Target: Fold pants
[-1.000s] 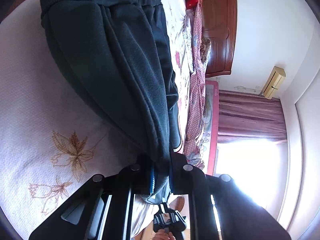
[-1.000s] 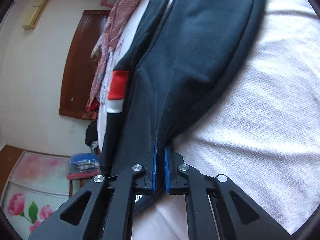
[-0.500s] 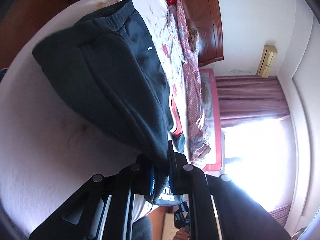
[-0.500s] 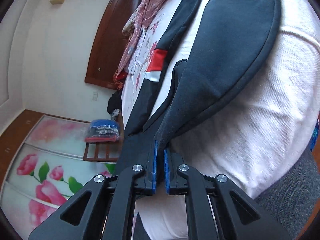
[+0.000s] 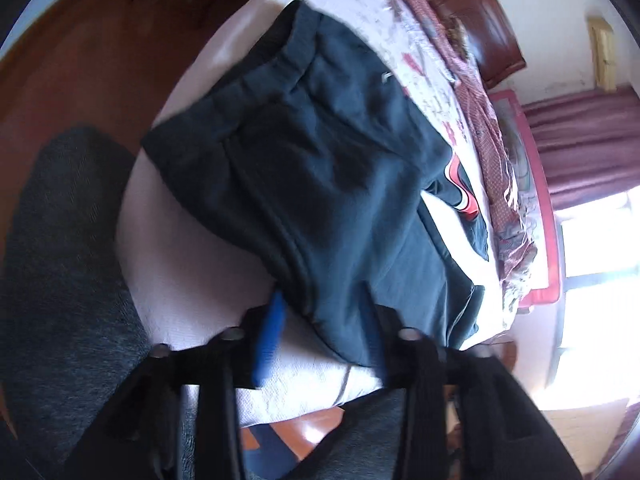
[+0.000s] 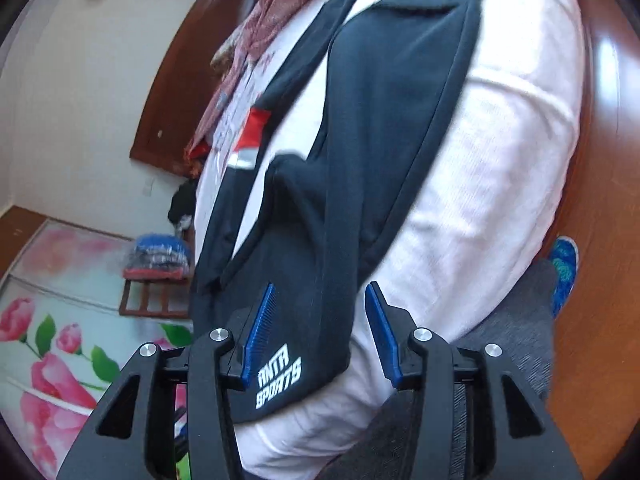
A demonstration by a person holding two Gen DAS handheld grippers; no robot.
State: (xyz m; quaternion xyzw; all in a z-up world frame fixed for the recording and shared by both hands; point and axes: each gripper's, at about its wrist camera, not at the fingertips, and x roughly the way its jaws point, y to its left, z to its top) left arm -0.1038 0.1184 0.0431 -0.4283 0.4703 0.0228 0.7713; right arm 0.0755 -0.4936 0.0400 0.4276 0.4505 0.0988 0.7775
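Note:
Dark navy pants [image 5: 320,184] lie on the white bedspread [image 5: 192,280], one leg folded over the other, with a red and white patch [image 5: 460,188] on the leg beneath. My left gripper [image 5: 324,312] is open, its blue pads on either side of the fabric's near edge. In the right wrist view the pants [image 6: 380,140] stretch away, with white "ANTA SPORTS" lettering [image 6: 278,384] near the hem. My right gripper [image 6: 320,304] is open and empty, jaws astride the hem end.
A pink patterned cloth [image 5: 492,152] lies along the bed's far side. A dark wooden headboard [image 5: 484,20] and maroon curtains [image 5: 584,140] stand behind. The person's grey-clad legs [image 6: 512,340] are against the bed edge. A wardrobe with flower print [image 6: 52,340] stands at the left.
Both grippers have opened and let go of the pants, which now lie on the bed. Both have drawn back towards the bed's near edge.

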